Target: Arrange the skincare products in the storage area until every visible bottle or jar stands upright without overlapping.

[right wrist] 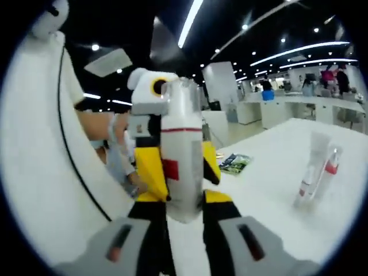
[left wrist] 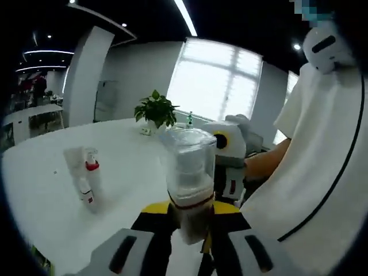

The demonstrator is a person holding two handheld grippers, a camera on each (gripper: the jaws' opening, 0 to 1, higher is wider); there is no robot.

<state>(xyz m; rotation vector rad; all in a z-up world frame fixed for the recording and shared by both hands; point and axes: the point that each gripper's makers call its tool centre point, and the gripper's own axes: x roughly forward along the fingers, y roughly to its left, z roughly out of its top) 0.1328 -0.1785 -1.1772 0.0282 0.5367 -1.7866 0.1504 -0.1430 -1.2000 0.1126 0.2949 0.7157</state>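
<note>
White table [left wrist: 52, 190]; clear-capped bottle [left wrist: 188, 178] upright in tongs [left wrist: 190, 230]

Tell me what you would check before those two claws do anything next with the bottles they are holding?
1. Left gripper has firm hold of the clear-capped bottle: ok, jaws closed on its lower body.
2. Right gripper has firm hold of the white bottle with a red band: ok.
3. Held bottles roughly upright: ok.
4. Two tubes on the white table standing: ok, though they lean together, possibly touching.
5. Bare table beside the tubes for setting bottles down: ok.
6. Other gripper clear of the path: cannot tell, it sits close behind the bottle.
</note>
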